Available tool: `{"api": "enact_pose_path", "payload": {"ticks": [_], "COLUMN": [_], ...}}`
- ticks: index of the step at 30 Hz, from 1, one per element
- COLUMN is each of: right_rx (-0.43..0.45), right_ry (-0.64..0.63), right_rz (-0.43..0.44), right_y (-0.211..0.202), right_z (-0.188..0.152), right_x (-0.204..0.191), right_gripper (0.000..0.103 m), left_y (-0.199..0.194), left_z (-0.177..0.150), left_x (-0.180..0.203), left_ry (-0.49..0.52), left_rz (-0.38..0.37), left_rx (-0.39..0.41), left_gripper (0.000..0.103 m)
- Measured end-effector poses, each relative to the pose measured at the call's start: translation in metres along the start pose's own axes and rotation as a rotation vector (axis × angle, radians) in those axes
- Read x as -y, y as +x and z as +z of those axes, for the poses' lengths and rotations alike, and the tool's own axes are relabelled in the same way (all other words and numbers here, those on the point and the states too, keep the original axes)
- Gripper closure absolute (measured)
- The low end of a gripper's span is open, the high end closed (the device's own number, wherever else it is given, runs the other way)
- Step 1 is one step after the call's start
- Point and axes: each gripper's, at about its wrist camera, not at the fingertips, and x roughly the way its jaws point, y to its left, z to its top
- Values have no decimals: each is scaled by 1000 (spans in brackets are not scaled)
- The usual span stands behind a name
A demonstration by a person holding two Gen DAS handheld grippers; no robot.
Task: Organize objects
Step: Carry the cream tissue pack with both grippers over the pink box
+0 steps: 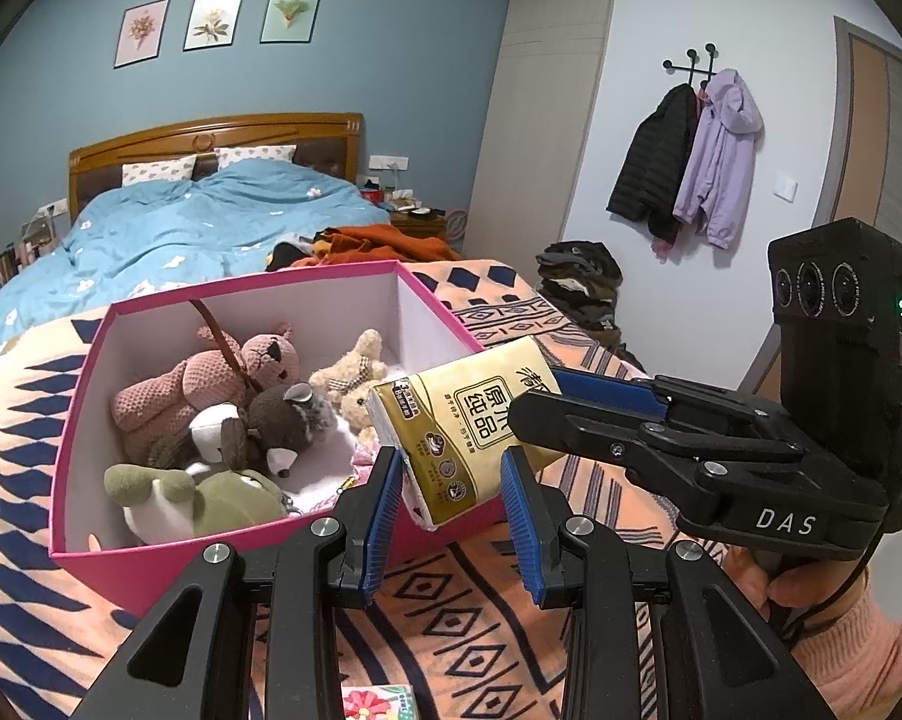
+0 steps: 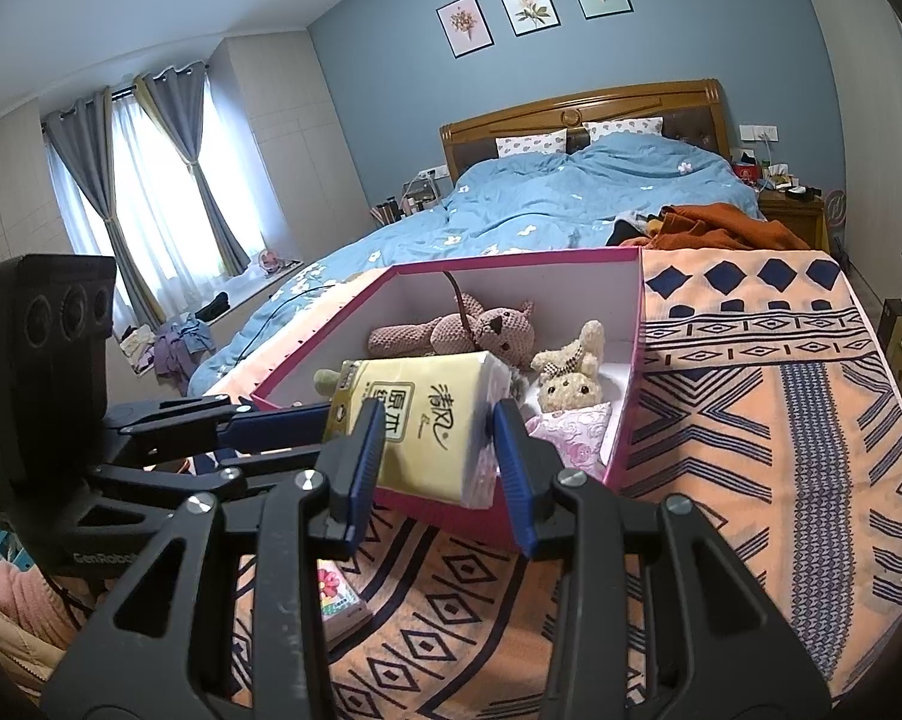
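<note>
Tissue pack hangs right over the box's near rim, both grippers pinching it. The left gripper has the end nearest the person, and the right gripper clamps its jaws on the other end. Its long axis tilts down toward the plushies. I'd guess it drops in next.

"DAS" on right hand-held gripper
</note>
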Motion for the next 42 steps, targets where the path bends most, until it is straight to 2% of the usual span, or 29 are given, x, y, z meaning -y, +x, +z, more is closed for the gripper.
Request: {"api": "enact_pose_path", "payload": {"ticks": [42], "right_rx": [-33], "right_ry": [15], "right_rz": [-12], "right_y": [23], "right_z": [8], "right_x": [8], "right_gripper": [62], "left_y": [25], "left_z": [10], "left_x": [-17], "left_ry": [-33], "left_rz": [38], "left_rx": [-27], "left_gripper": [69]}}
